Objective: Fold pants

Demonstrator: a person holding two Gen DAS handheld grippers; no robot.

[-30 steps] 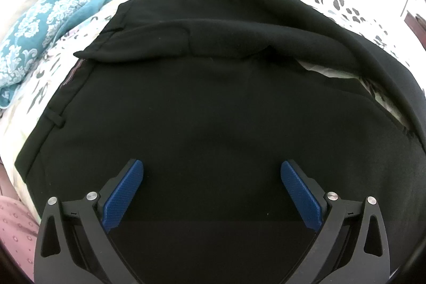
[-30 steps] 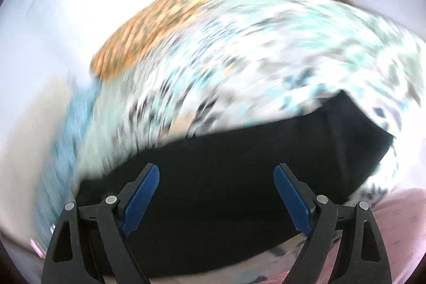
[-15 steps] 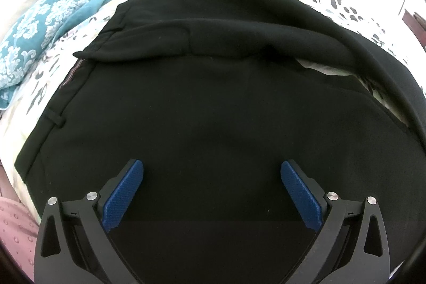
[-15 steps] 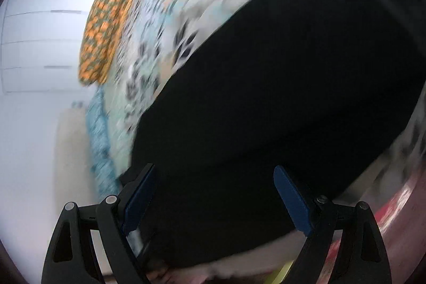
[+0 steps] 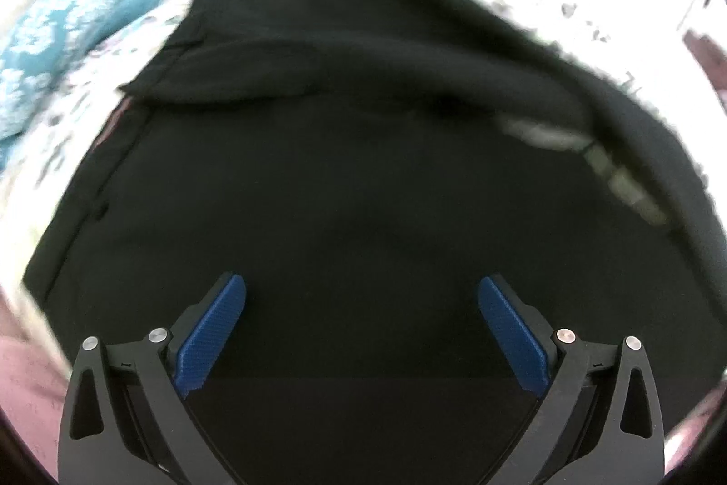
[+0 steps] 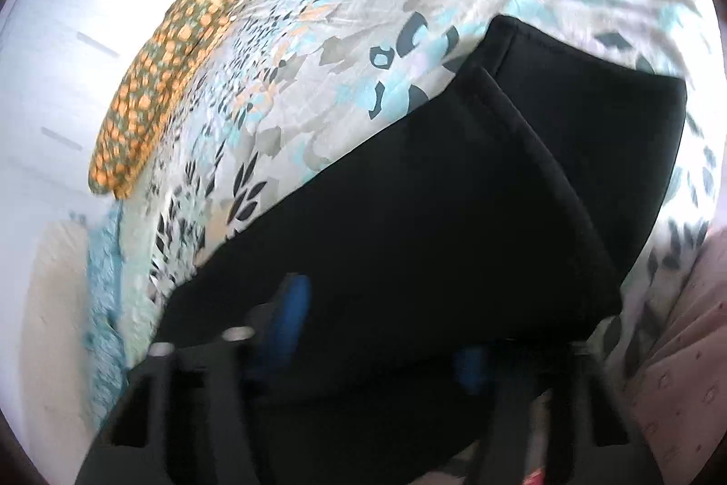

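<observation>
Black pants (image 5: 354,176) lie on a patterned bedspread, with the waistband at the left and an upper layer folded over at the far side. My left gripper (image 5: 362,298) hovers open and empty just above the near part of the pants. In the right wrist view the pants (image 6: 454,221) lie folded, one layer edge running diagonally across them. My right gripper (image 6: 381,326) is blurred by motion above the near edge of the pants; its blue pads still stand apart, nothing between them.
The floral bedspread (image 6: 345,44) covers the bed. An orange patterned pillow (image 6: 154,85) lies at its far left. A teal patterned cloth (image 5: 77,21) lies left of the pants. Pink fabric (image 6: 681,357) shows at the near right.
My right gripper has swung strongly; its view has turned back to show the pants' hem end and the bedspread. The left view has shifted slightly and is now blurred.
</observation>
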